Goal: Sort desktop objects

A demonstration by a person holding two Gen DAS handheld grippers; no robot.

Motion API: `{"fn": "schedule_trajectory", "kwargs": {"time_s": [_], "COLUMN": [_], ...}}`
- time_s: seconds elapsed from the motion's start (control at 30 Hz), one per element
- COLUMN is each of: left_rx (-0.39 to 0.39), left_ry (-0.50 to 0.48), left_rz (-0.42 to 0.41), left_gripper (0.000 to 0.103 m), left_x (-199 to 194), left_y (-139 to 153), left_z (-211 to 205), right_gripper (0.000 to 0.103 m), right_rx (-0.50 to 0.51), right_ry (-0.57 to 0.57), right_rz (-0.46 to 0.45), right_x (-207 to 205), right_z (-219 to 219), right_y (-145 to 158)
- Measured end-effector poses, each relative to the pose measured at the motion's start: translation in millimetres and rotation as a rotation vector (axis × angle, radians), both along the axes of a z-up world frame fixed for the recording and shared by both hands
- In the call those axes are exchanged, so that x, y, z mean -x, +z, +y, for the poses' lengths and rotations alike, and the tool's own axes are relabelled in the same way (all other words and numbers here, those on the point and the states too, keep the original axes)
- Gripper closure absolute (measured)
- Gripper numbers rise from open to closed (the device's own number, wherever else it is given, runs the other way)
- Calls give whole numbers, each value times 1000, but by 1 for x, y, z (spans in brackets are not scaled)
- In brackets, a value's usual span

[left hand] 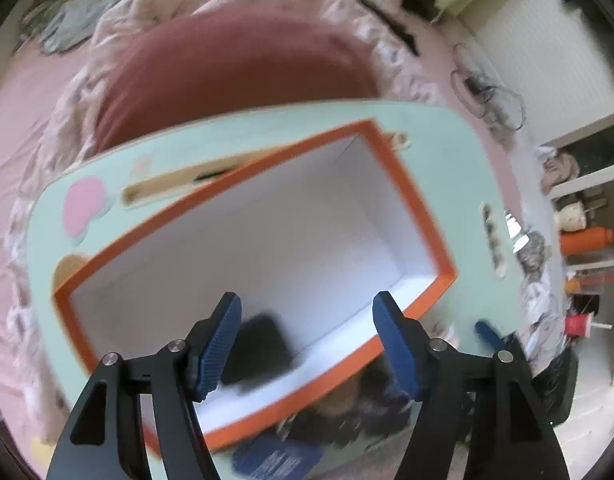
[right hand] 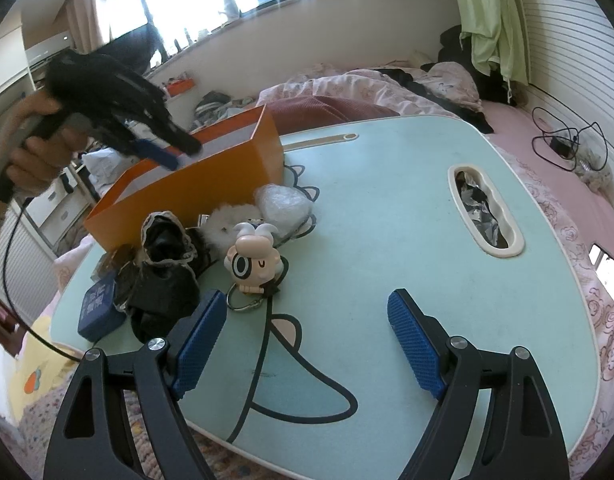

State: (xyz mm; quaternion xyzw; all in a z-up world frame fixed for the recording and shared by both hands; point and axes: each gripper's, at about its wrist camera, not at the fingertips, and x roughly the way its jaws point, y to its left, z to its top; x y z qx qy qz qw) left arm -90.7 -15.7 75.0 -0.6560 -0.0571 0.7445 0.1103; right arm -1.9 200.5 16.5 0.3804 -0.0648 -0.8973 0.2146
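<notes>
An orange box (left hand: 411,188) with a white inside stands on the mint-green lap table (left hand: 467,168). My left gripper (left hand: 307,336) is open above the box's near corner, and a blurred black object (left hand: 259,348) lies inside the box below it. In the right wrist view the left gripper (right hand: 167,148) hovers over the box (right hand: 195,188). My right gripper (right hand: 303,340) is open and empty over the table (right hand: 387,200). Beside the box lie a cartoon sheep keychain (right hand: 253,260), black lace cloth (right hand: 163,268), a white fluffy item (right hand: 227,220), a bubble-wrap bundle (right hand: 283,202) and a blue case (right hand: 99,308).
The table rests on a bed with pink bedding (right hand: 555,152) and a maroon pillow (left hand: 235,64). A slot (right hand: 485,210) in the table holds dark items. A black cable (right hand: 567,144) lies on the bed. Shelves (left hand: 587,236) stand at the right.
</notes>
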Motion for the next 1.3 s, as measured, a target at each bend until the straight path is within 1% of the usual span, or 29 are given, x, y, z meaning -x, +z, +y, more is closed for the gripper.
{"fn": "schedule_trajectory", "kwargs": {"time_s": [0.03,0.07,0.13,0.17,0.27,0.33,0.37,0.4,0.43,0.5,0.57,0.63,0.67,0.73,0.77,0.83,0.9,0.97,1.0,1.03,1.07,1.17,1.2,1.27,1.3], "left_rx": [-7,-11,10,23,31,45,69,94,99,63,60,65,52,-8,-35,-74,-112,-138,-140,-134,-122,-103,-98,-96,-105], "left_ry": [28,57,104,120,163,162,150,140,135,116,107,91,81,42,11,-49,-121,-164,-171,-166,-146,-30,-13,-10,-3], "left_rz": [-30,-58,-109,-129,-152,-197,-158,-127,-108,-90,-54,52,91,171,198,224,222,178,162,149,142,143,151,172,161], "left_gripper": [35,35,35,35,35,35,40,41,41,41,41,41,41,41,41,41,41,41,41,41,41,41,41,41,41], "left_x": [-2,3,6,5,3,2,1,-1,-3,-5,-8,-16,-22,-41,-55,-78,-106,-128,-133,-136,-136,-123,-117,-106,-101], "left_y": [-4,-9,-22,-30,-48,-66,-65,-63,-61,-57,-48,-21,-8,23,36,45,43,24,15,1,-7,-28,-31,-35,-37], "left_z": [-7,-5,-7,-9,-11,-9,-5,-3,-2,-1,-2,0,1,5,9,23,30,34,34,28,27,14,11,10,9], "right_gripper": [20,20,20,20,19,19,19,19,19,19,19,19,19,19,19,19,19,19,19,19,19,19,19,19,19], "right_rx": [-3,-5,-4,-2,2,0,1,4,5,8,6,12,13,11,10,11,12,13,11,10,10,9,8,10,12], "right_ry": [0,0,1,1,2,2,1,1,2,2,1,2,2,1,0,0,0,0,0,0,-1,0,0,0,0], "right_rz": [0,0,0,0,0,0,0,0,0,2,1,0,0,1,1,1,1,0,1,0,0,0,0,0,0], "right_x": [0,0,1,1,1,1,1,1,1,1,0,1,1,0,0,0,0,0,0,0,0,1,1,1,1], "right_z": [-1,-1,0,0,0,0,0,0,1,1,1,1,1,1,1,1,1,0,0,0,0,0,0,1,0], "right_y": [0,0,0,0,0,0,0,0,0,1,0,-1,-1,-1,-1,-1,-1,-1,-1,-1,-1,-1,-1,-1,0]}}
